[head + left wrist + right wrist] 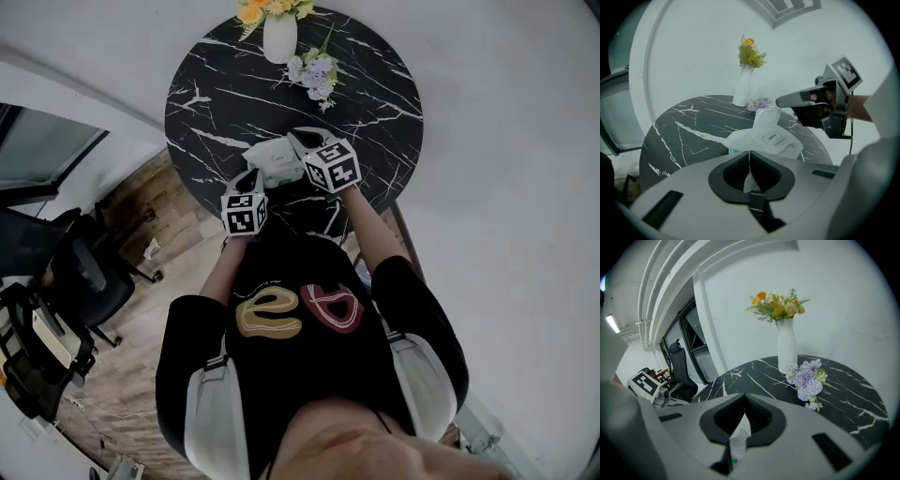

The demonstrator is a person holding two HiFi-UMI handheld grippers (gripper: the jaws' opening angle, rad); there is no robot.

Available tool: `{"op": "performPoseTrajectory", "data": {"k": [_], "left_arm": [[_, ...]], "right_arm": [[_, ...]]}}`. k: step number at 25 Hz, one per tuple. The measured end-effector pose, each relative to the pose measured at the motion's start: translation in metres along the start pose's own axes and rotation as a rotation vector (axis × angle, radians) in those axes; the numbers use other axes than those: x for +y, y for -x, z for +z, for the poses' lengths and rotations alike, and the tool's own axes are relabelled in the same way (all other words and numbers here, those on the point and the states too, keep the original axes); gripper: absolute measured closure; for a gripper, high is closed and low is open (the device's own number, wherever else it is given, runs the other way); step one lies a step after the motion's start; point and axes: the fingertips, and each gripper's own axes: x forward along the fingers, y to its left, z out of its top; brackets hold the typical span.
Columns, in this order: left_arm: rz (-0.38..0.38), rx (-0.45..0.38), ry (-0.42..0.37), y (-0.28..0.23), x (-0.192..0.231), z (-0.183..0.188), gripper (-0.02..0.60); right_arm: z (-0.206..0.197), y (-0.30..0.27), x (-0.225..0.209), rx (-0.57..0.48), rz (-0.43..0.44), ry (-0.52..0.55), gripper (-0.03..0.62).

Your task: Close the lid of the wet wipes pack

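The white wet wipes pack [272,161] lies near the front edge of the round black marble table [375,112]. In the left gripper view its lid flap [767,119] stands raised above the "OPEN" label [772,138]. My left gripper [253,178] [749,157] is shut, with the pack's near edge showing white between its jaws. The right gripper [300,141] [781,101] is shut too, its tip just right of the top of the raised flap; whether they touch I cannot tell. From the right gripper view [744,401], a bit of the white pack [737,442] shows below the shut jaws.
A white vase of yellow flowers [279,37] [786,345] stands at the table's far edge, with a purple flower sprig [315,75] [806,380] lying in front of it. Office chairs [84,272] stand on the wood floor at the left.
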Motion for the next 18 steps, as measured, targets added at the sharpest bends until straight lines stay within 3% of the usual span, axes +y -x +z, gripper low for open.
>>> {"op": "performPoseTrajectory", "data": {"k": [18], "left_arm": [[0.001,0.0,0.004,-0.002,0.001,-0.001,0.56]], "right_arm": [[-0.012,0.001,0.003,0.032,0.003,0.013,0.582]]}}
